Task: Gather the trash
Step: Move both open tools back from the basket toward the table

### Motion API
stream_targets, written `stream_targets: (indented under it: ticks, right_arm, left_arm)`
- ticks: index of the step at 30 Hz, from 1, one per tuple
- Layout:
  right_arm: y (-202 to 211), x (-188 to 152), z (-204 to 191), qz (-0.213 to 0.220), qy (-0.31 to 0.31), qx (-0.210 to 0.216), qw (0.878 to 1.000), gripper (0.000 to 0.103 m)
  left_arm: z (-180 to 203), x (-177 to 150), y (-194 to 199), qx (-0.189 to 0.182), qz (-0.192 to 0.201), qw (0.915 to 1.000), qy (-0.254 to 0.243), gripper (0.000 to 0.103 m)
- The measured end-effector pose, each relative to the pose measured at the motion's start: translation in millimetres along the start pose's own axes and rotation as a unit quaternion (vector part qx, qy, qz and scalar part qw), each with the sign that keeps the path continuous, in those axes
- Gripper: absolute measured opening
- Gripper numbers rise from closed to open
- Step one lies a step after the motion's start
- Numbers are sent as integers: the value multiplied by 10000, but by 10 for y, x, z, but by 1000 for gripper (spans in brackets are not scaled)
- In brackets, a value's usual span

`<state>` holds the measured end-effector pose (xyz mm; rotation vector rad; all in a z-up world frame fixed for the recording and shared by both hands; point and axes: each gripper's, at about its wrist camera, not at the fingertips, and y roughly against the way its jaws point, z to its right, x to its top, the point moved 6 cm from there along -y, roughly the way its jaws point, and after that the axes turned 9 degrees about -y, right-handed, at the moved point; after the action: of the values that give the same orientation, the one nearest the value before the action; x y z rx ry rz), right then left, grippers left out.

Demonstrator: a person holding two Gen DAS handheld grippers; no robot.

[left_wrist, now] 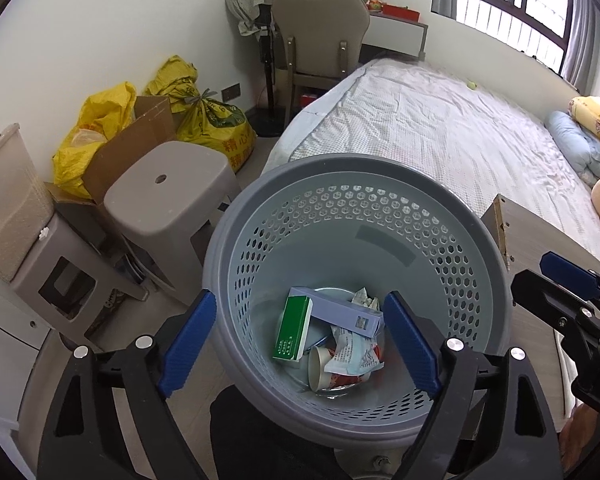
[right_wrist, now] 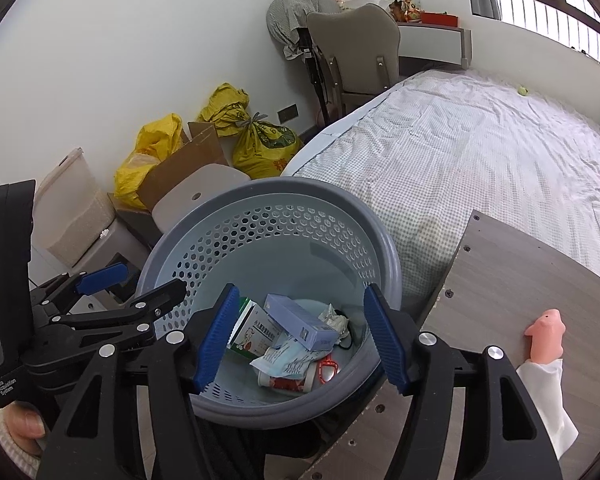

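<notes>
A grey perforated waste basket [left_wrist: 340, 164] [right_wrist: 268, 188] stands right below both grippers. At its bottom lie a green box [left_wrist: 294, 328], a lilac box [left_wrist: 336, 310] [right_wrist: 300, 316], a paper cup [left_wrist: 320, 368], a printed wrapper [left_wrist: 352, 352] [right_wrist: 288, 360] and crumpled paper. My left gripper [left_wrist: 300, 300] [right_wrist: 148, 280] hangs over the basket's mouth, open, with nothing between its blue pads. My right gripper [right_wrist: 300, 292] [left_wrist: 540, 276] is open too and holds nothing; it is over the basket's right side.
A wood-grain tabletop [right_wrist: 520, 280] with a pink pig toy [right_wrist: 546, 334] lies right of the basket. Beyond is a bed [left_wrist: 440, 128]. A grey stool [left_wrist: 168, 196], a cardboard box [left_wrist: 136, 140] and yellow bags [left_wrist: 216, 120] stand at the left; a chair [left_wrist: 320, 36] is by the far wall.
</notes>
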<state>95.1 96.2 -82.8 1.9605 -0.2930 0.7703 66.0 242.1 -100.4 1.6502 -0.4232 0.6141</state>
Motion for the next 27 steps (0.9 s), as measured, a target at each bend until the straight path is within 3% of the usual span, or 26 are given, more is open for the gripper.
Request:
stream_targets:
  ticks: [27]
  right_arm:
    - [569,-200,253,445,-266,-96,9986,66]
  left_arm:
    - [338,-92,400,25,217,9992,-350,94]
